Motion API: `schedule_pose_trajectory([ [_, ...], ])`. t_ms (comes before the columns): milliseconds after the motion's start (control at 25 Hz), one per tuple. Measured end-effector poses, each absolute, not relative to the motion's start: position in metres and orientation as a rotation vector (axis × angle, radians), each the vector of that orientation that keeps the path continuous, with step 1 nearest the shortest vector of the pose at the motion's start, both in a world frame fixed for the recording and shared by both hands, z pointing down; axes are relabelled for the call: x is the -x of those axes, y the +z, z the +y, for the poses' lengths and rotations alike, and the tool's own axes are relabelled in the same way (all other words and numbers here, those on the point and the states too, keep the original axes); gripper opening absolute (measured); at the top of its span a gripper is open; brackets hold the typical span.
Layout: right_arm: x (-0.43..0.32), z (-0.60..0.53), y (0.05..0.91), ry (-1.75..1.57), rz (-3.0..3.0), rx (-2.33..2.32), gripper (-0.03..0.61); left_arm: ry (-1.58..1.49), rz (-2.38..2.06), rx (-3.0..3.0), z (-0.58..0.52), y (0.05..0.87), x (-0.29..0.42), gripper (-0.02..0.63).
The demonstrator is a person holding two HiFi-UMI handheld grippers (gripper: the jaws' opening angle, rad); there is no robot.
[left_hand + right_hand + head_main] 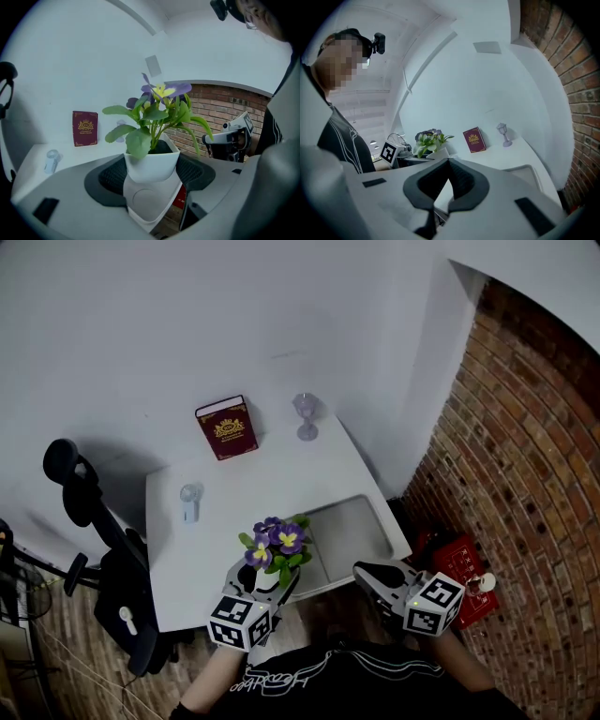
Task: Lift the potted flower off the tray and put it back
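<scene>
**White pot is up off the tray; the return is next**

White tabletop [253, 488] carries a shallow grey rectangular tray [361, 521] at its front right corner, and the tray is bare. The potted flower [277, 547], purple and yellow blooms in a white angular pot, hangs just left of the tray near the table's front edge. The left gripper [269, 577] pinches the pot's walls between widely spread jaws. The lift looks done, so the step in hand is the carry back.

The next move means bringing the pot over the tray's rim, keeping it upright, setting its base flat and then releasing. The right gripper [370, 573] hovers beside the tray's front corner with its jaws pressed together on nothing, and it could crowd that path.

A black office chair [103, 549] stands left of the table. A dark red book [227, 427], a pale lilac goblet [306, 416] and a small translucent object [190, 502] sit well back, out of the way.
</scene>
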State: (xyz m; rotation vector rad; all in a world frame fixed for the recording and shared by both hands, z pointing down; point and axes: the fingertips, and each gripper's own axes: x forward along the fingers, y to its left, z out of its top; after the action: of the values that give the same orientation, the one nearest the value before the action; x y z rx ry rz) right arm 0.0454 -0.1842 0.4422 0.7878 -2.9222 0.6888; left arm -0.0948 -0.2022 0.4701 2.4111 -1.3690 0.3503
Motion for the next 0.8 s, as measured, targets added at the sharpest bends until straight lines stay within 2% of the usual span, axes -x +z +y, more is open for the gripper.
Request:
schedule_pose_trajectory([
  [320,-0.056,-0.222,0.443,0.688,-2.947,-0.766,0.003,0.394,-1.439,-2.361,-0.242,0.498,0.092,0.344],
  [800,-0.076,-0.258,0.456,0.654,-2.923,-0.741,0.002,0.465,-1.480,-2.255,-0.281,0.581,0.095,0.344],
])
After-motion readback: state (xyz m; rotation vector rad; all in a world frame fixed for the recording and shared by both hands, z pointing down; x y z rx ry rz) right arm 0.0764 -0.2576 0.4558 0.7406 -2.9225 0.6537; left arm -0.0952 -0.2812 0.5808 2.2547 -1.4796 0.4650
